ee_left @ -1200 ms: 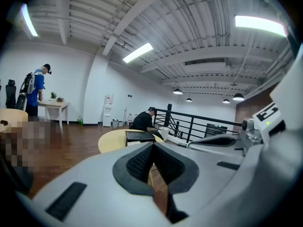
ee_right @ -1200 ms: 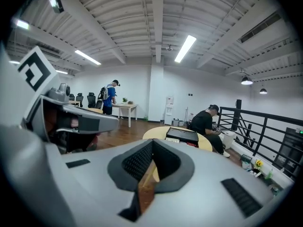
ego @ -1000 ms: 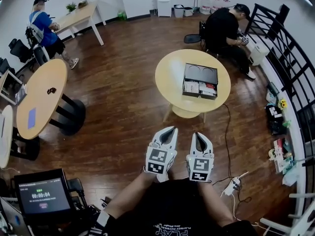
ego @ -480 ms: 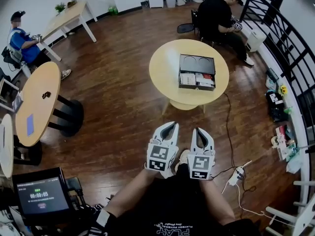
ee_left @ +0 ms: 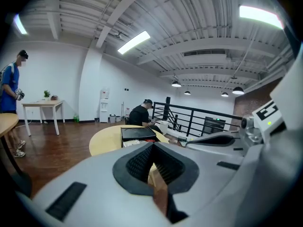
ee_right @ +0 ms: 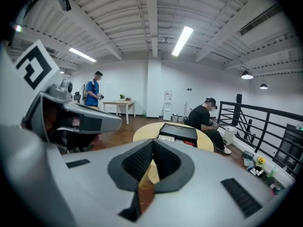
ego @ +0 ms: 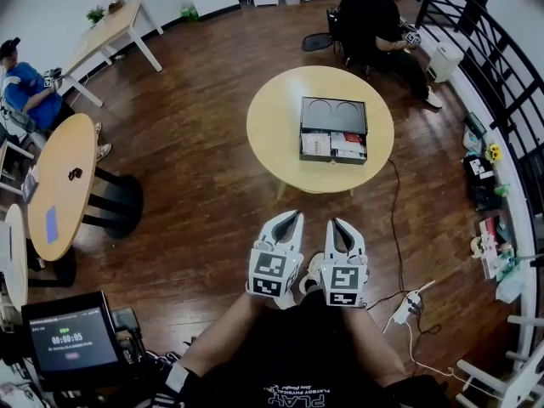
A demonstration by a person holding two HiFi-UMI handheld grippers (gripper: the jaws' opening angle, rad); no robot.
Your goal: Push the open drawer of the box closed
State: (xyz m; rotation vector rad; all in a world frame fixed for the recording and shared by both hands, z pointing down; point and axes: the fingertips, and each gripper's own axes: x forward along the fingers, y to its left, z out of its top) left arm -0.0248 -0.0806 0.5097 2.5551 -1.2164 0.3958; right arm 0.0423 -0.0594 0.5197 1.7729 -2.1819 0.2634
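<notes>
**Both grippers closed and empty, well short of the open drawer**

In the head view, a small screen (ego: 70,340) glows at the lower left, and a person in a blue top (ego: 25,87) sits at the far left beside a long oval wooden table (ego: 59,195).

At the middle of the view the person holds both tools low over the dark wood floor (ego: 195,177), just beside each other. The left gripper (ego: 294,218) has its jaws pressed together at the tips, with nothing between them; its own view shows only floor and table edge through the gap lower down. The right gripper (ego: 332,224) is closed in the same way and also carries nothing.

Beyond them, well apart from both grippers, stands the round yellow table (ego: 272,134). The black box (ego: 334,116) lies on it, right of its centre. Its drawer (ego: 332,147) is pulled out on the side facing the grippers, showing white and red contents. The box also shows ahead of the jaws in the left gripper view (ee_left: 137,133) and the right gripper view (ee_right: 179,132).

Further back, a person in black (ego: 374,15) sits near a black railing (ego: 501,100). A white power strip (ego: 406,306) lies on the floor at the lower right.
</notes>
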